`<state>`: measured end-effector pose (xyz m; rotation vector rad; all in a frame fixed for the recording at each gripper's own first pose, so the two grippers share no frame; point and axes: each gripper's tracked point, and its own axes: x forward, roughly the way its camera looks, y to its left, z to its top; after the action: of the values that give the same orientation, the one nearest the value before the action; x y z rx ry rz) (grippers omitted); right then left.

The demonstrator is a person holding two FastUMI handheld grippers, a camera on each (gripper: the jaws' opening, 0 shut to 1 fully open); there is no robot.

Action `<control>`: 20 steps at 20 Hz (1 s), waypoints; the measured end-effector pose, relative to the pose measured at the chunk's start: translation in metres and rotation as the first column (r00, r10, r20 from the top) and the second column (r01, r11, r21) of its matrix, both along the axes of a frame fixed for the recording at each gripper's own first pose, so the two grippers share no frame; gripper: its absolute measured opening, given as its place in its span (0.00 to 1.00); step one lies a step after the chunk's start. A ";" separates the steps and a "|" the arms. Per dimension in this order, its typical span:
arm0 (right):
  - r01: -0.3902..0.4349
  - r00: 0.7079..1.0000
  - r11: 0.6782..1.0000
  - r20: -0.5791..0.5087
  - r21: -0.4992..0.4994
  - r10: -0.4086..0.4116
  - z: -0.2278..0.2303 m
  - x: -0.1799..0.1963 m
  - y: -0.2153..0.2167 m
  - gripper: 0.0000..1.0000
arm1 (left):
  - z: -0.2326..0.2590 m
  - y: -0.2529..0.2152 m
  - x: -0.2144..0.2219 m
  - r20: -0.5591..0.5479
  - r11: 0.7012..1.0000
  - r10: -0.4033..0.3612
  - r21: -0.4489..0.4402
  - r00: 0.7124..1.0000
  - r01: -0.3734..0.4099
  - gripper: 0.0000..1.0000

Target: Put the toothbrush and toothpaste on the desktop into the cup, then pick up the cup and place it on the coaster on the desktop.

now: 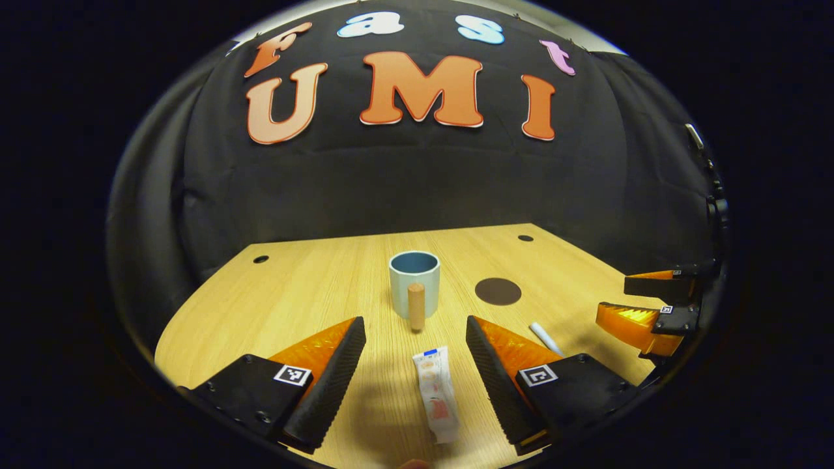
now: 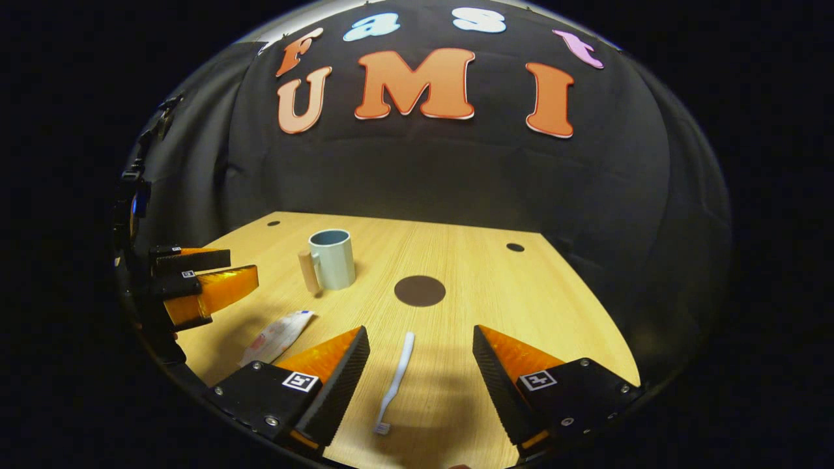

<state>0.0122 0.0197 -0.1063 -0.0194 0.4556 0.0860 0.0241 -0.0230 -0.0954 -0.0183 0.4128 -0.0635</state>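
**A:** So where's everything sitting relative to the cup?

**B:** Nearest in the left gripper view, the left gripper [image 1: 416, 365] is spread wide, holding nothing, with the white squeezy toothpaste tube [image 1: 436, 393] lying flat on the light wooden desktop [image 1: 313, 293] between its fingers, nearer than the cup. Same deal in the right gripper view: right gripper [image 2: 421, 365] wide apart and empty, the slim white toothbrush [image 2: 395, 381] lying between its fingers, bristles nearest.

**A:** And further back?

**B:** The pale blue-grey cup with the wooden peg handle [image 1: 414, 281] stands upright, empty. The dark brown round coaster [image 1: 498, 291] lies flat to the cup's right, apart from it.
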 end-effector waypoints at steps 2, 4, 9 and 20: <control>0.001 0.999 1.000 -0.047 -0.001 -0.001 -0.013 0.002 0.003 0.94 | -0.016 -0.003 0.002 -0.061 1.000 -0.002 0.015 0.998 0.003 1.00; 0.002 0.996 1.000 -0.086 -0.014 -0.004 -0.027 0.005 0.002 0.93 | -0.039 -0.003 0.002 -0.122 1.000 -0.004 0.020 0.992 0.007 1.00; -0.026 0.979 1.000 -0.204 -0.013 0.022 -0.060 0.009 0.011 0.91 | -0.079 -0.007 0.005 -0.248 1.000 -0.015 0.019 0.969 0.021 1.00; -0.038 0.940 0.998 -0.340 -0.056 0.017 -0.098 0.024 0.020 0.65 | -0.099 -0.015 0.011 -0.401 0.997 -0.049 0.029 0.915 0.066 1.00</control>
<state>0.0359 0.0396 -0.2040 -0.0729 0.8040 0.1031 0.0352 -0.0381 -0.1949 0.0234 0.8261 -0.1100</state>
